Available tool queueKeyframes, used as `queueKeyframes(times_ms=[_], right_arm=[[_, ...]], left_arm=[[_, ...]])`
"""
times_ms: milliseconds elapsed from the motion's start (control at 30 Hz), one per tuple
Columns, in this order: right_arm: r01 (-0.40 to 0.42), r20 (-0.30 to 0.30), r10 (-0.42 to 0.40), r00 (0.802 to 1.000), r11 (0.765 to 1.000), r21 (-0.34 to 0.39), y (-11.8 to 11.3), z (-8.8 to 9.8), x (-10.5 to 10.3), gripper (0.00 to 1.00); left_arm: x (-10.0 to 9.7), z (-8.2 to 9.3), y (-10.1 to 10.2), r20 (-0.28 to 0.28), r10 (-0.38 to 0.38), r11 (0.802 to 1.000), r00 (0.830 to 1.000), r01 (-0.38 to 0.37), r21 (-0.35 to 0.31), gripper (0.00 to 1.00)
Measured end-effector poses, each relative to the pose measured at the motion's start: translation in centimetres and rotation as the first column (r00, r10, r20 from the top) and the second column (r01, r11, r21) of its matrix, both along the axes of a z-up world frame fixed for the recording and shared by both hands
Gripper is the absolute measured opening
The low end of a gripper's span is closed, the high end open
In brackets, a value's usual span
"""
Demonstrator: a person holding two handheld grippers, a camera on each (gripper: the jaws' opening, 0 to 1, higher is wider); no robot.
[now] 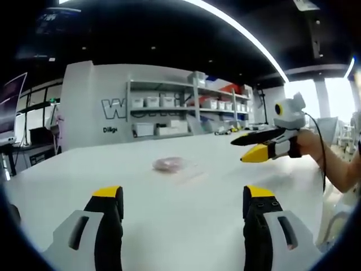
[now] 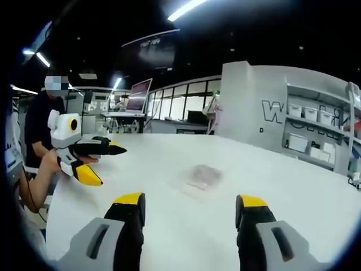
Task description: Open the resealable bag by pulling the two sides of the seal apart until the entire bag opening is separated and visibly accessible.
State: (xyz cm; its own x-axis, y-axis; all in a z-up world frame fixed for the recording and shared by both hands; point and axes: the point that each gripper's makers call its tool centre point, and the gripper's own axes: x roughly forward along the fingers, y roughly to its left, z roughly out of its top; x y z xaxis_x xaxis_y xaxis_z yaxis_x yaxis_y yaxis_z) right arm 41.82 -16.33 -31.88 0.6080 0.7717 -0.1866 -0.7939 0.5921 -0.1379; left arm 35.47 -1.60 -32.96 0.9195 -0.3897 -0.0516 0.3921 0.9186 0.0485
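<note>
1 bag, 2 grippers, approx. 10 shelf bins.

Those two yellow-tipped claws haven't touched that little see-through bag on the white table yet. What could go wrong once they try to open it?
1. The small clear plastic bag with pinkish contents lies flat on the white table, so the seal edge may be hard to pinch without sliding it.
2. Both the left gripper and right gripper are open and apart from the bag; it looks thin and transparent, so the fingers might grab both layers together.
</note>
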Motion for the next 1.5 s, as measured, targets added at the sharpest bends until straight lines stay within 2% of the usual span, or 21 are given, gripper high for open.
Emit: queueKeyframes(times_ms=[233, 1500], right_arm=[[-0.007, 0.029, 0.007, 1.0, 1.0, -0.011, 0.3, 0.5, 0.2, 0.57], [-0.043, 0.044, 0.05, 0.998, 0.99, -0.134, 1.8, -0.1, 1.1, 0.52]], left_arm=[[0.0, 0.1, 0.0, 0.003, 0.0, 1.0, 1.0, 0.0, 0.001, 0.87], [0.0, 0.0, 0.0, 0.002, -0.006, 1.0, 1.0, 0.006, 0.007, 0.85]])
